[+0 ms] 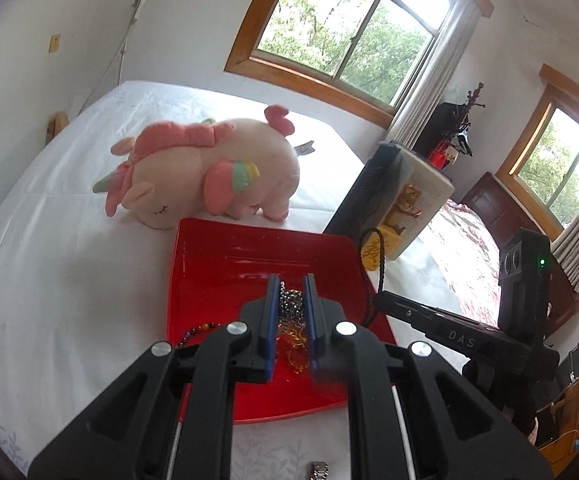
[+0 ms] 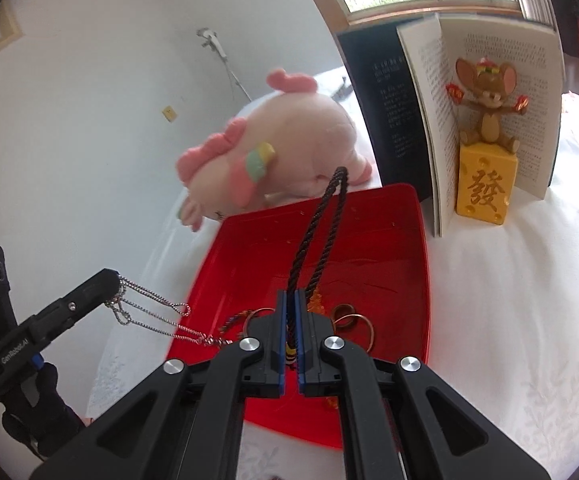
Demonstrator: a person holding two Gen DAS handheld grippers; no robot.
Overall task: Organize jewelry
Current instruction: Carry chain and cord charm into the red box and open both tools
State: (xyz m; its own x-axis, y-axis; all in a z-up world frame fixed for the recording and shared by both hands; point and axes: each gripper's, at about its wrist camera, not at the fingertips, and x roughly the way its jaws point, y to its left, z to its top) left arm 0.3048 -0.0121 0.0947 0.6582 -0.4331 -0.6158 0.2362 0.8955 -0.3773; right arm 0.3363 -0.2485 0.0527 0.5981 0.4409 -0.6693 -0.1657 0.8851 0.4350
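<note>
Left gripper (image 1: pixel 292 300) clamps silver chain (image 2: pixel 149 308), right gripper (image 2: pixel 290 320) clamps dark cord (image 2: pixel 321 216), both over red tray (image 2: pixel 393 232).

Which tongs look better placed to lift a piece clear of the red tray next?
Probably the right tongs: shut on the dark braided cord, which loops freely above the red tray. The left tongs' silver chain trails into the tangled pile.

Bright daylight from window (image 1: pixel 345 36); fisheye edges warped; soft shadows.
</note>
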